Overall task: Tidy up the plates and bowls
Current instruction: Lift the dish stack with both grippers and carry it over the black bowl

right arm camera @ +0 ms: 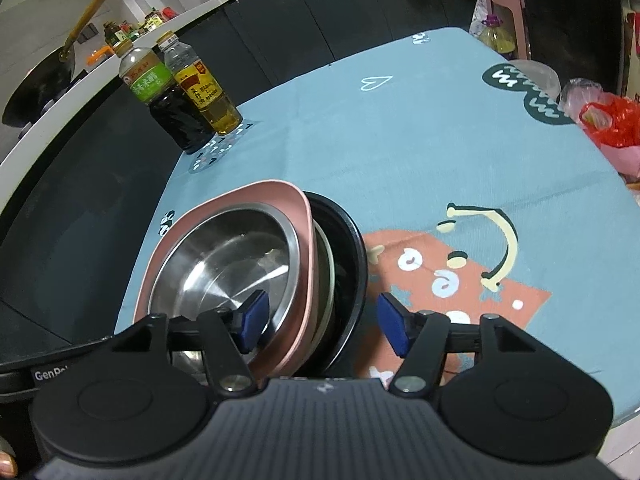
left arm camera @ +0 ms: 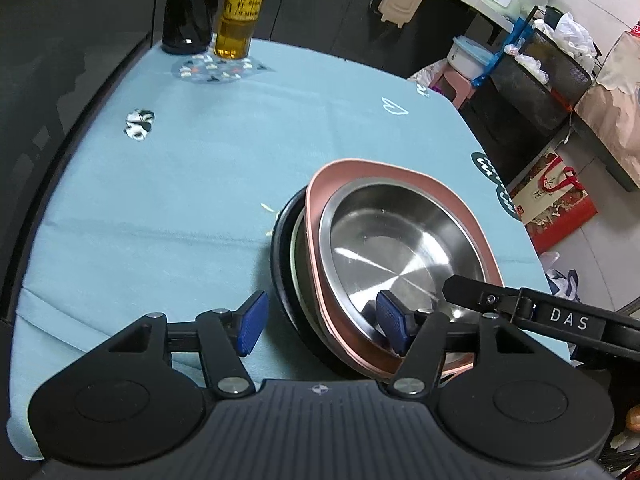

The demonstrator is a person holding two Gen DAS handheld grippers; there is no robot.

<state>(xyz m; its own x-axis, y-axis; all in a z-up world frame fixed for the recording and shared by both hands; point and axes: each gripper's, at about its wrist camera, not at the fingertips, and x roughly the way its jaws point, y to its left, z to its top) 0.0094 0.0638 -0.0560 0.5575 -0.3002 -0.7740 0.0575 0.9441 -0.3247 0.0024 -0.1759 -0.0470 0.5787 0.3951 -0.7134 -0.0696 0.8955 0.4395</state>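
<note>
Both jaws stand wide, gripping nothing: left gripper straddles the near-left rim of the stack, right gripper straddles its right rim, one pad of each over the steel plate. The steel plate sits in the pink plate, which is shoved off-centre on the black bowl on the blue tablecloth. Risk: closing on one rim only could tip or slide the lopsided stack; bottles well beyond, unaffected.
</note>
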